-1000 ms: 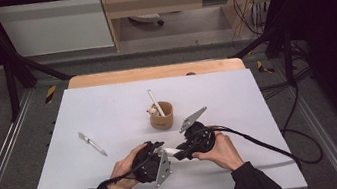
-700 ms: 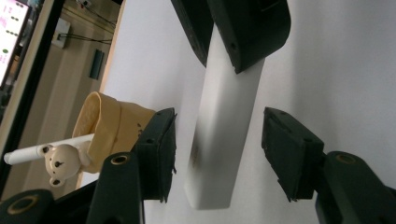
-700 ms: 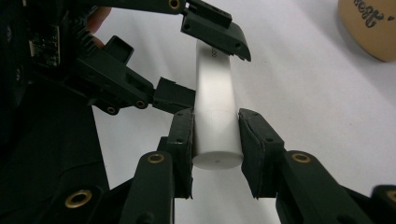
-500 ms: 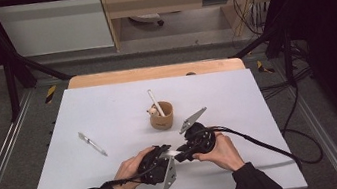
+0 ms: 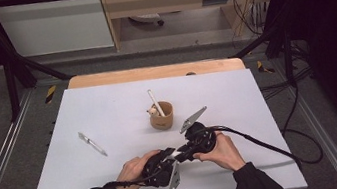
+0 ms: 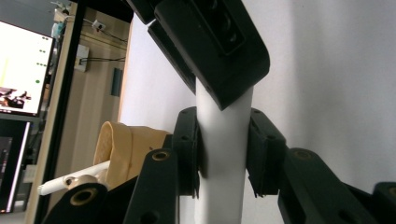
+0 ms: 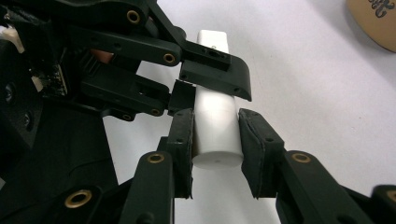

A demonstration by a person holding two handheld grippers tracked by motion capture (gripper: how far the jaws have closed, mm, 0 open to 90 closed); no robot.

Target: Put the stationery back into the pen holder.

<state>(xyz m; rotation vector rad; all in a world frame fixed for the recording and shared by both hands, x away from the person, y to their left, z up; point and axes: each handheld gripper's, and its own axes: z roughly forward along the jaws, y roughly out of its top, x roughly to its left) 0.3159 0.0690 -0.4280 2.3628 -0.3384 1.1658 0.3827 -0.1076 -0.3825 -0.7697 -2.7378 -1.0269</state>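
While both grippers' jaws clamp it, white pen [image 7: 215, 128] hangs above table [image 5: 108, 108].

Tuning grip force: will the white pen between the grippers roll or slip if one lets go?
Likely rolls: the pen looks round and smooth. Probably stiff and light: it spans straight between the left gripper and the right gripper. Its glossy barrel may slip in one grip.

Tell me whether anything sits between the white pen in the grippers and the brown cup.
Nothing visible does. Both the left gripper and right gripper clamp the white pen, and the table toward the cup looks bare.
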